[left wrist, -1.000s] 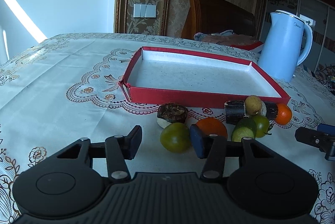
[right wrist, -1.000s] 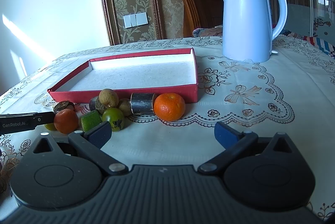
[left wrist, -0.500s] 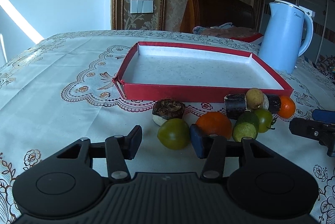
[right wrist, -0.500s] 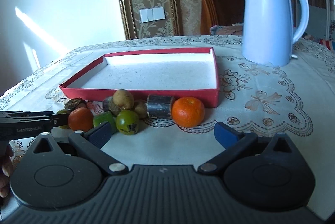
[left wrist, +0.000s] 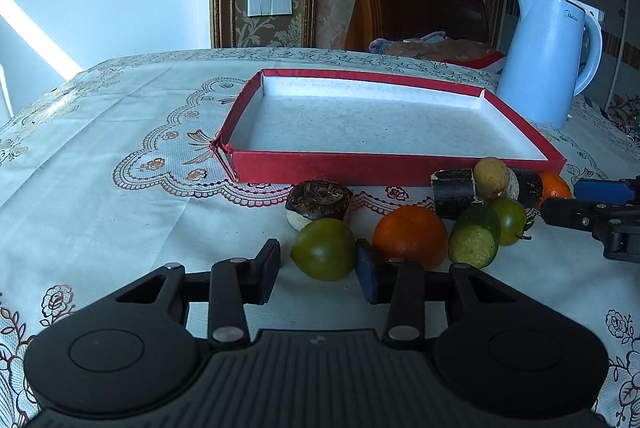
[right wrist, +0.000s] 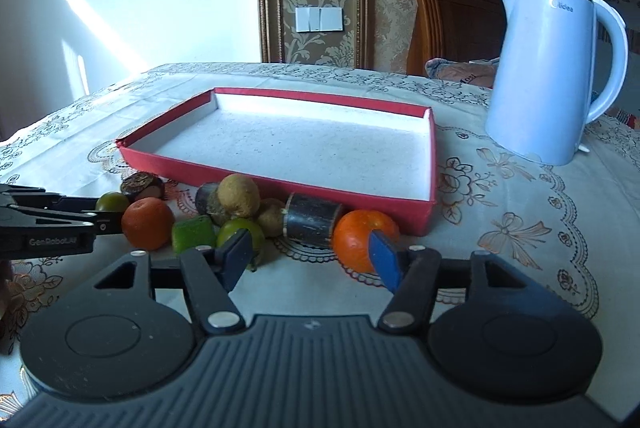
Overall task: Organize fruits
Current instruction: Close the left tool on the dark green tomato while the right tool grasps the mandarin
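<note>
Pointing both grippers down over the cloth (left wrist: 120, 132), you face the red tray (left wrist: 384, 164), which holds nothing. Your left gripper (left wrist: 318, 270) is closing, its jaws narrow around the green tomato (left wrist: 323, 248), pads just off its skin. Your right gripper (right wrist: 316, 254) is closing too, half wide, its right pad (right wrist: 386, 260) at the orange (right wrist: 358, 236), nothing gripped.

Closing right tongs (right wrist: 314, 254) before orange (right wrist: 356, 238)
</note>
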`<action>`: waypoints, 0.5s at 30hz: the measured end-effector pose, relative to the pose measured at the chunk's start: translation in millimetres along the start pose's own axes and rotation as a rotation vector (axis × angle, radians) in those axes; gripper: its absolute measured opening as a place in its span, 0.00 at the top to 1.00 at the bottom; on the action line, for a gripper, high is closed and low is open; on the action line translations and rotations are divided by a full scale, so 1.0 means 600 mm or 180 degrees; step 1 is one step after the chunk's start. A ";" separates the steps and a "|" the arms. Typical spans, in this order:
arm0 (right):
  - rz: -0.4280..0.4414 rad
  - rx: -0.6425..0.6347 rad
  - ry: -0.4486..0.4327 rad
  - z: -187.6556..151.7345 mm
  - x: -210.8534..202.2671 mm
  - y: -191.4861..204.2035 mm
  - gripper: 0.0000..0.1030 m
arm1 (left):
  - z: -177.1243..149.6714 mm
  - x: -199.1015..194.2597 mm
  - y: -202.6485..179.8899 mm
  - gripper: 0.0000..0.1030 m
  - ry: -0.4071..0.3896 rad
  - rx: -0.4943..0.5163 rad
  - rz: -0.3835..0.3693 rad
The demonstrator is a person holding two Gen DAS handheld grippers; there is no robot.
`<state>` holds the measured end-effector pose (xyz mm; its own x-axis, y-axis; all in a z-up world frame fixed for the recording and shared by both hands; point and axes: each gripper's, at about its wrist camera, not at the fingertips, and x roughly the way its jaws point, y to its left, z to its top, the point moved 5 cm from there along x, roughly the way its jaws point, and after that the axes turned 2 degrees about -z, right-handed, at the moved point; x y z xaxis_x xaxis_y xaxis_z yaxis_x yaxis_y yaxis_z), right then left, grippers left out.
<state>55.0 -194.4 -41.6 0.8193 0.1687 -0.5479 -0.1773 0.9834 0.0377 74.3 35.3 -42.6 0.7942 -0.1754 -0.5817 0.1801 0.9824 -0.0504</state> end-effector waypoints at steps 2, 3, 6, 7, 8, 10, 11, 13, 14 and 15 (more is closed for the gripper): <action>-0.0091 0.0054 0.0037 -0.001 0.006 -0.020 0.40 | 0.000 0.000 0.001 0.62 0.0000 0.0010 0.0001; -0.0109 0.0065 0.0062 -0.002 0.010 -0.026 0.40 | 0.000 0.000 0.000 0.63 -0.0005 0.0015 -0.0005; -0.0162 0.0040 0.0104 -0.003 0.022 -0.035 0.40 | 0.000 -0.001 0.002 0.67 -0.0019 -0.0009 -0.0041; -0.0174 0.0023 0.0112 -0.003 0.025 -0.035 0.40 | 0.000 -0.002 0.003 0.67 -0.0023 -0.0020 -0.0056; -0.0184 0.0003 0.0130 -0.003 0.029 -0.035 0.40 | 0.000 -0.002 0.002 0.67 -0.0022 -0.0026 -0.0060; -0.0215 -0.0051 0.0163 -0.001 0.037 -0.035 0.40 | 0.000 -0.002 0.001 0.67 -0.0026 -0.0023 -0.0060; -0.0229 -0.0077 0.0170 0.000 0.040 -0.035 0.40 | -0.001 -0.002 0.001 0.68 -0.0031 -0.0027 -0.0062; -0.0213 -0.0134 0.0204 0.002 0.047 -0.035 0.42 | 0.000 -0.002 0.001 0.68 -0.0033 -0.0041 -0.0069; -0.0172 -0.0150 0.0230 0.002 0.051 -0.034 0.46 | 0.000 -0.001 0.000 0.68 -0.0033 -0.0036 -0.0066; -0.0138 -0.0152 0.0247 0.001 0.054 -0.033 0.56 | 0.000 -0.001 -0.001 0.68 -0.0036 -0.0031 -0.0063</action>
<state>85.7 -208.4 -59.6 0.7824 0.1186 -0.6114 -0.1699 0.9851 -0.0263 73.4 34.9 -42.2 0.7971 -0.1956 -0.5713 0.1903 0.9792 -0.0698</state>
